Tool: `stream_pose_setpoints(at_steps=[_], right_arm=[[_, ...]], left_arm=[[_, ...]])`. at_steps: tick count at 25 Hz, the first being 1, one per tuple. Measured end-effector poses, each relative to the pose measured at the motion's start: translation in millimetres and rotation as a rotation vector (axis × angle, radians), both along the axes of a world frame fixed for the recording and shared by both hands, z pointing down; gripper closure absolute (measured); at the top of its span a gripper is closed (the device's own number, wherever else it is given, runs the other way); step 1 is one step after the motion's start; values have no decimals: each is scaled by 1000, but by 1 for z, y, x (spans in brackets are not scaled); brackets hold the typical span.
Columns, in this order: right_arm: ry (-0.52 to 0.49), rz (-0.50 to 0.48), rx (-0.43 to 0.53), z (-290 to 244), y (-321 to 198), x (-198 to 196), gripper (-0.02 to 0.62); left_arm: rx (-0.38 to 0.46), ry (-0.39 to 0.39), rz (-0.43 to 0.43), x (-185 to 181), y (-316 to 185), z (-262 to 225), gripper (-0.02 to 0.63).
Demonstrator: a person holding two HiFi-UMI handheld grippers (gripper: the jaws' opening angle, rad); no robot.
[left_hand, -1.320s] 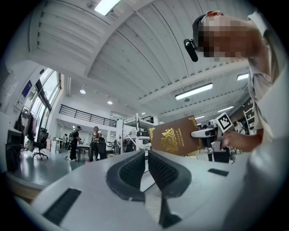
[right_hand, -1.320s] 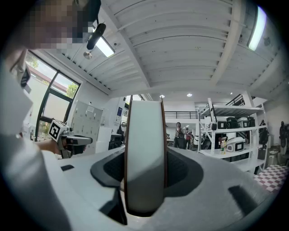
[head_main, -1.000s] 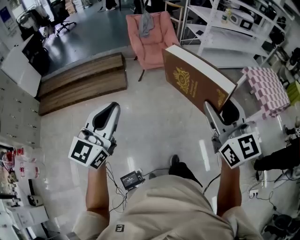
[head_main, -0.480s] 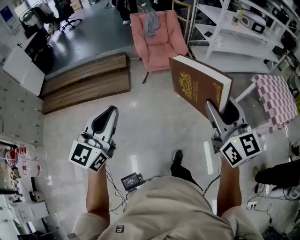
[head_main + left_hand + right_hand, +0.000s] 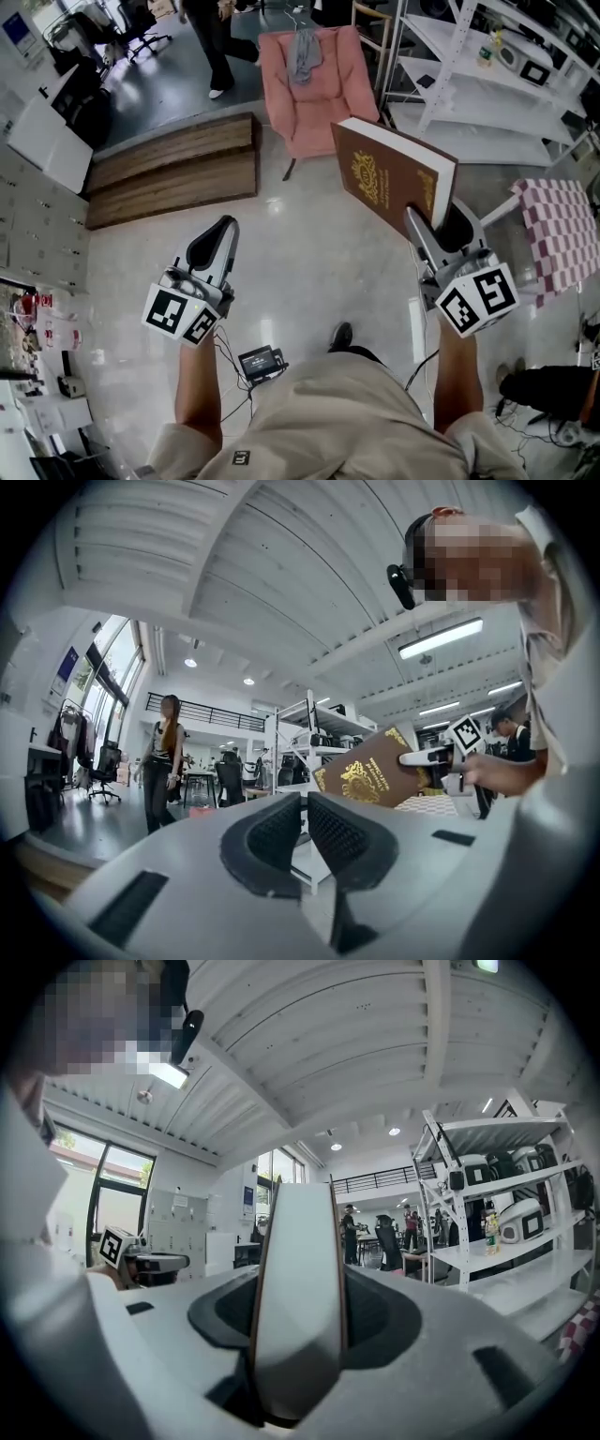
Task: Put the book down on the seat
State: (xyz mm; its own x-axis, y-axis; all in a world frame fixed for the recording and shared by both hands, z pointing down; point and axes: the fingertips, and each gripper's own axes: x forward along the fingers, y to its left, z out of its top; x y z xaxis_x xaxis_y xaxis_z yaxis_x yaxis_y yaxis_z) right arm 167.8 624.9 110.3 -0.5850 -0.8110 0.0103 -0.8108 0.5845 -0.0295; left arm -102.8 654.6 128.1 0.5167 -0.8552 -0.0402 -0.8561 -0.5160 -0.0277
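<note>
The right gripper (image 5: 442,225) clamps the near edge of a brown book (image 5: 386,176), held tilted above the floor (image 5: 309,253) at right, well apart from the far pink armchair (image 5: 314,117). The left gripper (image 5: 216,239) hangs clenched, empty. Pinched by one edge (a thick, heavy-looking volume), the book could lever loose and drop before it reaches the chair.

glossy pale floor (image 5: 309,262), wooden platform (image 5: 169,169), white shelving (image 5: 469,84), ribbed ceiling (image 5: 328,1044), strip light (image 5: 441,637)

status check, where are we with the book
Right gripper shut on book, held over the floor. Left gripper shut, empty. Pink chair ahead, grey cloth draped on its back.
</note>
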Motion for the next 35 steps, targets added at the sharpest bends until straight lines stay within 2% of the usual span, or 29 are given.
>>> stream_pose_setpoints(at_steps=[10,18,22,27,35], right_arm=[[-35,-20,12,-6,-71,49,382],[-51,3,7,-2,-104,64,382],[-35,30,0,7,-137,62,382],[-10,75,-15,17,-203,44,382],[0,134,-64,28,-341,-18,382]], left_arm=[[13,-16,-19,48,-68,-11,581],[19,-12,41,74,-119,-11,581],[21,12,78,75,-167,1,581],[22,34,134,59,-252,14,581],[-5,55,187,-4,-412,18,581]])
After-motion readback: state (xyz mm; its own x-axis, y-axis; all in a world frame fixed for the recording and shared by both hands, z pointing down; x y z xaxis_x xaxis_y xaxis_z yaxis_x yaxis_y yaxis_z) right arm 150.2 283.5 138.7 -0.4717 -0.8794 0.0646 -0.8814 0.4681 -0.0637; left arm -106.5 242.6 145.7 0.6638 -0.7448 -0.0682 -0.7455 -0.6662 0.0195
